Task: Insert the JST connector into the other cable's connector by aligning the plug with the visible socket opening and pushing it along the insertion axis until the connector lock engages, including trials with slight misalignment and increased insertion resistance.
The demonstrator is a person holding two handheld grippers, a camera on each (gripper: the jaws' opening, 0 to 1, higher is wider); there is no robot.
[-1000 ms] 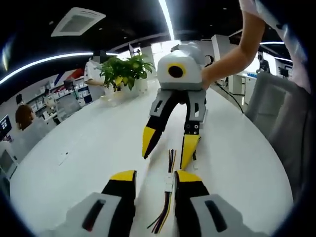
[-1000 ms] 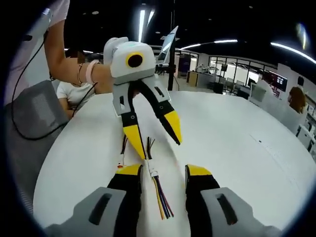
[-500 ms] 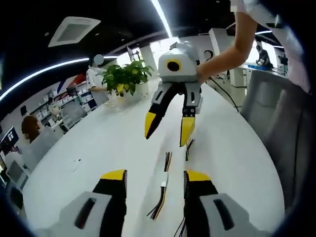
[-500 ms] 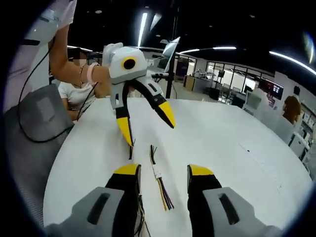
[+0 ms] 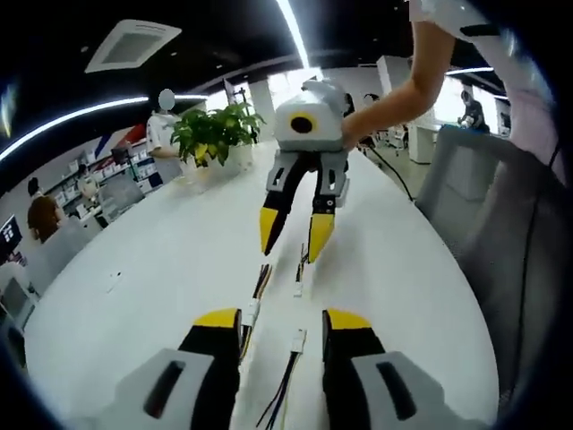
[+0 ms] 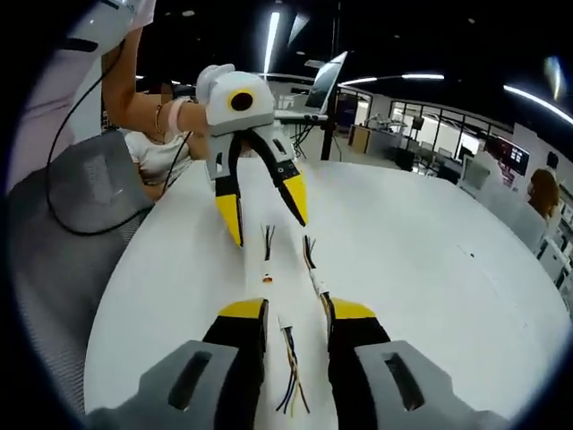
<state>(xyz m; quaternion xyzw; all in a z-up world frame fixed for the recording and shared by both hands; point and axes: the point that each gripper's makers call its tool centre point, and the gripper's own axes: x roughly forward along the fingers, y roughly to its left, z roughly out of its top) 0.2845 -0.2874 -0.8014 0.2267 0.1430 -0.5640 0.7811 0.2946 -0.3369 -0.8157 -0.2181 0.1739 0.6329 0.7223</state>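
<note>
Left gripper view: your left gripper (image 5: 282, 327) hangs low over the white table (image 5: 161, 269), jaws parted and empty. Between its tips lies a cable with a white connector (image 5: 296, 341); a second cable (image 5: 254, 300) lies just beside the left jaw and a third (image 5: 300, 273) a little farther on, all apart. Beyond them your right gripper (image 5: 291, 235) points down, jaws apart, nothing held. A potted plant (image 5: 213, 133) stands near the far edge.

Right gripper view: the right gripper (image 6: 286, 313) is parted over a cable (image 6: 288, 345).
</note>
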